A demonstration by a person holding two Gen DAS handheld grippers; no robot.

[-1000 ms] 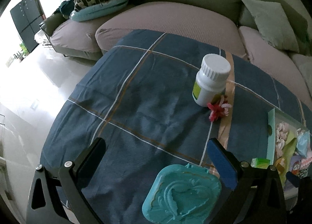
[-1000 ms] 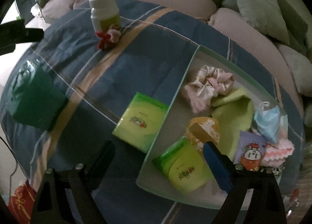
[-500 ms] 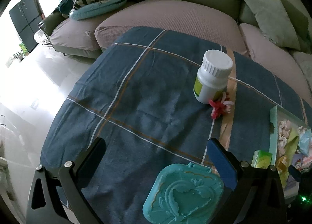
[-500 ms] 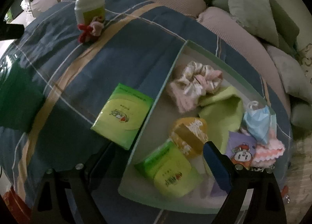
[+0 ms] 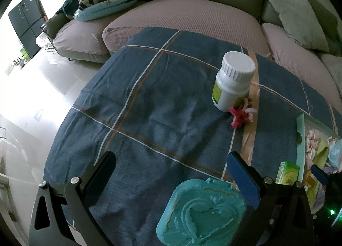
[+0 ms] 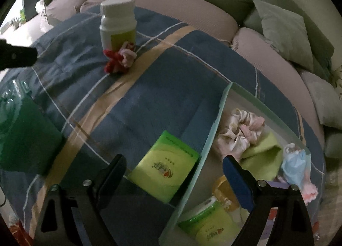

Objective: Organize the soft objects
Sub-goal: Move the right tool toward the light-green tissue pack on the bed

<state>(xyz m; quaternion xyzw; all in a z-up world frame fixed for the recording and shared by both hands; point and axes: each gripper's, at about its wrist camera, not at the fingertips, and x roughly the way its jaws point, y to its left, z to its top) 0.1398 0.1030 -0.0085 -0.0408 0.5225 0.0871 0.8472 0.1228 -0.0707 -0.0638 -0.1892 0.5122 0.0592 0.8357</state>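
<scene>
Leaning against the tray's [image 6: 215, 122] outer wall, the green tissue pack [image 6: 163, 165] hides its lower edge behind the spread, empty right hand-held gripper [image 6: 173, 173]; its long axis points up-right. Left hand-held gripper [image 5: 171, 171] likewise spread.

We see the green tissue pack [image 6: 210, 227] cut by the frame's bottom edge; its print blurs, unreadable to us.

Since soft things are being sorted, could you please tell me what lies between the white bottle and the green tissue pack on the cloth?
In the right wrist view, a red and pink hair tie lies by the white bottle; beyond it, only bare blue cloth reaches the green tissue pack.
</scene>
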